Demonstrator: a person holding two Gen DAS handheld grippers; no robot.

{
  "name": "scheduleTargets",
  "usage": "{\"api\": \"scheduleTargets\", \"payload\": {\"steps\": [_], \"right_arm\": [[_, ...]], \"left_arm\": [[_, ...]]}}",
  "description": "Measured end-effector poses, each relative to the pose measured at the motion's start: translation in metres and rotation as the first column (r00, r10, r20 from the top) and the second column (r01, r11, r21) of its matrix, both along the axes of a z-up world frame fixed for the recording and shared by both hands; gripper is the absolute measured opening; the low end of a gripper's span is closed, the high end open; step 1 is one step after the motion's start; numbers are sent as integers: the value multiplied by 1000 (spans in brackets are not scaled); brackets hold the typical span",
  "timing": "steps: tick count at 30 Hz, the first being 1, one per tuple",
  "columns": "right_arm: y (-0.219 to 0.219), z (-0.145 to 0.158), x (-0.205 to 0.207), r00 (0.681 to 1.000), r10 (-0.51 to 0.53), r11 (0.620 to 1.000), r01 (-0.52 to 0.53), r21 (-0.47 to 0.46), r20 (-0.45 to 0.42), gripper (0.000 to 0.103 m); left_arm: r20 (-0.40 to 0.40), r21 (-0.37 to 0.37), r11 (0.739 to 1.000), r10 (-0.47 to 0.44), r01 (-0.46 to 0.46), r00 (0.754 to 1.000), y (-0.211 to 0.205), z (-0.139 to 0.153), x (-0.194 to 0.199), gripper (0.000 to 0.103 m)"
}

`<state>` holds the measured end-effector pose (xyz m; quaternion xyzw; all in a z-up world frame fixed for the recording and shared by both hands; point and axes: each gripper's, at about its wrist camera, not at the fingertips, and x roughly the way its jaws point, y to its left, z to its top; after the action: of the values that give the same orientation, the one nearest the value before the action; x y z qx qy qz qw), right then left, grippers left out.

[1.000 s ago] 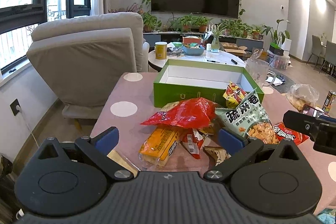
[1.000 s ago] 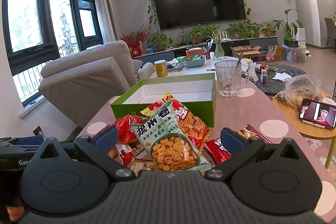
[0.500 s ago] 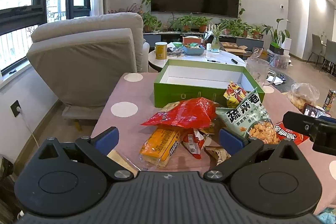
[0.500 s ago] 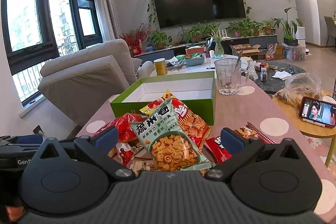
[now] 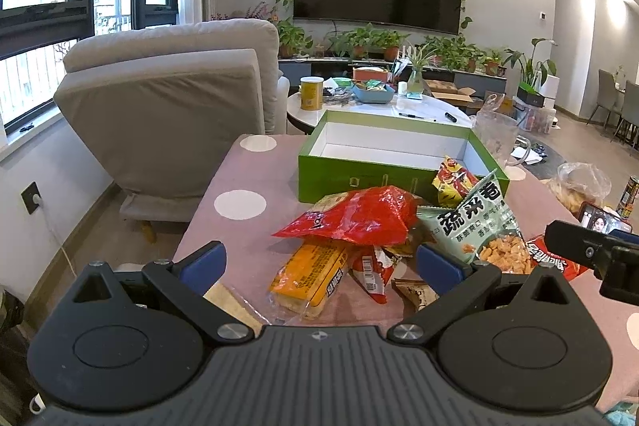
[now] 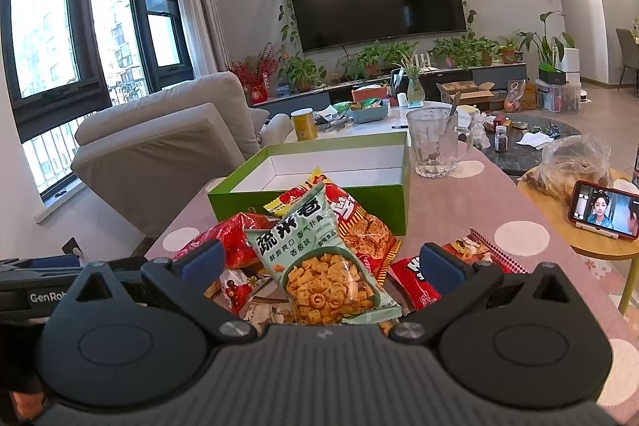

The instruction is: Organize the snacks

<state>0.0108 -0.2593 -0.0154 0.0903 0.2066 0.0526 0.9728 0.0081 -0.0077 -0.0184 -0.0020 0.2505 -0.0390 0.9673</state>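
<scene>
A pile of snack bags lies on the pink dotted table [image 5: 239,178] in front of an open, empty green box [image 5: 391,166]. In the left wrist view my left gripper [image 5: 321,260] is open and empty, above the near side of the pile, over an orange packet [image 5: 311,274] and a red bag [image 5: 355,216]. A green snack bag [image 5: 483,222] lies to the right. In the right wrist view my right gripper [image 6: 319,262] is open and empty, with the green snack bag [image 6: 323,258] between its fingers. The green box [image 6: 319,170] stands behind it.
A glass mug [image 6: 435,142] stands right of the box. A phone [image 6: 605,210] and a plastic bag [image 6: 575,162] sit on a round yellow side table at right. A grey armchair [image 5: 171,106] stands left of the table.
Both grippers have crept slightly forward toward the pile. The snacks and the box have not moved.
</scene>
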Motion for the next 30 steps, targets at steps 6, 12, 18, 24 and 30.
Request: {"api": "scheduleTargets", "payload": {"steps": [6,12,18,24,30], "right_arm": [[0,0,0,1000,3,1000,-3,0,-1,78],[4,1,5,1000,15,1000,-16,-4,-9,78],[11,7,12,999,47,999,-47,-12,-5,78],[21,8,18,992,129,992,-129,-6,-13,78],[35,10,30,980,199,980,-199,-16,-27,78]], "left_arm": [[3,-7,1000,-10,10,1000,1,-1,0,102],[-11,-20,1000,-2,2,1000,8,-7,7,102],[-23,-30,1000,7,-7,1000,16,-11,15,102],[-41,-35,999,36,-38,999,29,-18,25,102],[-75,-35,998,56,-58,996,40,-28,37,102]]}}
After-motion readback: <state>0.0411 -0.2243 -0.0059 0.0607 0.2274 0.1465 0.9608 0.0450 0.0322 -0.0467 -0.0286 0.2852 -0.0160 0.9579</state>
